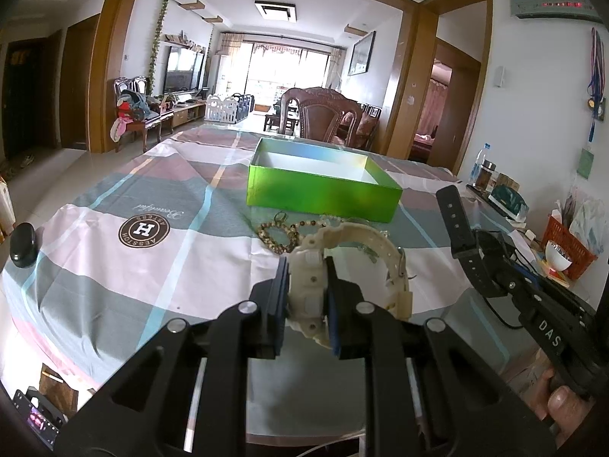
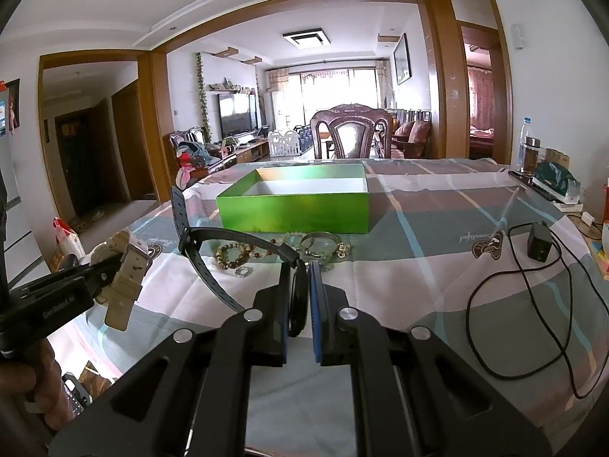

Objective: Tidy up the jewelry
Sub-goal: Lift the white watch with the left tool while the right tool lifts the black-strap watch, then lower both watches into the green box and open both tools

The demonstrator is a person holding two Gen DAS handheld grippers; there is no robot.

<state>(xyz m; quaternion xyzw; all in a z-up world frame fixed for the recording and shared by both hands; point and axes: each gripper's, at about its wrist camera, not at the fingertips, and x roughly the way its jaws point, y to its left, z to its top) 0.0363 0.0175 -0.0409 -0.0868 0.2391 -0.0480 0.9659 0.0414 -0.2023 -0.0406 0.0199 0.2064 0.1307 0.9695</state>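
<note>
My left gripper [image 1: 307,266] is shut on a cream white watch [image 1: 344,262], held by its case above the tablecloth; from the right wrist view that cream white watch [image 2: 123,262] hangs at the far left. My right gripper [image 2: 300,270] is shut on a black watch [image 2: 213,243] by its case, its straps curving up and left; the same black watch [image 1: 462,228] shows at the right in the left wrist view. An open green box [image 2: 297,209] [image 1: 323,194] stands beyond both. Bead bracelets [image 2: 236,253] [image 1: 278,234] and other small jewelry [image 2: 323,247] lie in front of it.
A checked tablecloth [image 1: 133,266] covers the table. A black charger with a looping cable [image 2: 538,245] lies at the right. Bottles, a dark pouch [image 2: 553,181] and an orange basket [image 1: 567,243] crowd the right edge. A black round object [image 1: 23,245] sits at the left edge. A carved chair [image 2: 352,131] stands behind the table.
</note>
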